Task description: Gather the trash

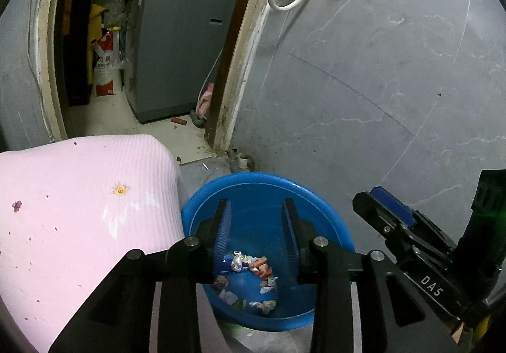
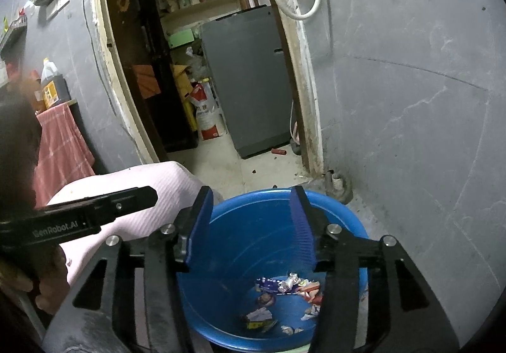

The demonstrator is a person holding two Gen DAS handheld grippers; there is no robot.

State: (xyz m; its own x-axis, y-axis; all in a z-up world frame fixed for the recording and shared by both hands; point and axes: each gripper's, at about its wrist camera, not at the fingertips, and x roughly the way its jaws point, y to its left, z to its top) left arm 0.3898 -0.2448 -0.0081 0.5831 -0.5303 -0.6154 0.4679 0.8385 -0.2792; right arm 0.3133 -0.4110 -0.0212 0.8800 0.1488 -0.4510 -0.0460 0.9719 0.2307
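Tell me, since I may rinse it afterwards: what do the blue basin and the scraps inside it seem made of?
The blue basin looks like moulded plastic: uniform colour, smooth, slightly glossy walls with a rolled rim. The scraps appear to be crumpled paper and shiny printed wrappers, probably foil or plastic film; too small to be sure.

Blue bin (image 2: pixel 344 210), pink ribbed cloth (image 1: pixel 79 210) (speckled), grey veined wall (image 1: pixel 379 84)

Left gripper (image 1: pixel 256 213) hangs over blue basin (image 1: pixel 316 191), jaws parted with nothing between them. Crumpled wrappers (image 1: pixel 249 270) lie below its fingers. Pink cloth (image 1: pixel 79 210) to its left, right gripper (image 1: pixel 392 210) to its right.
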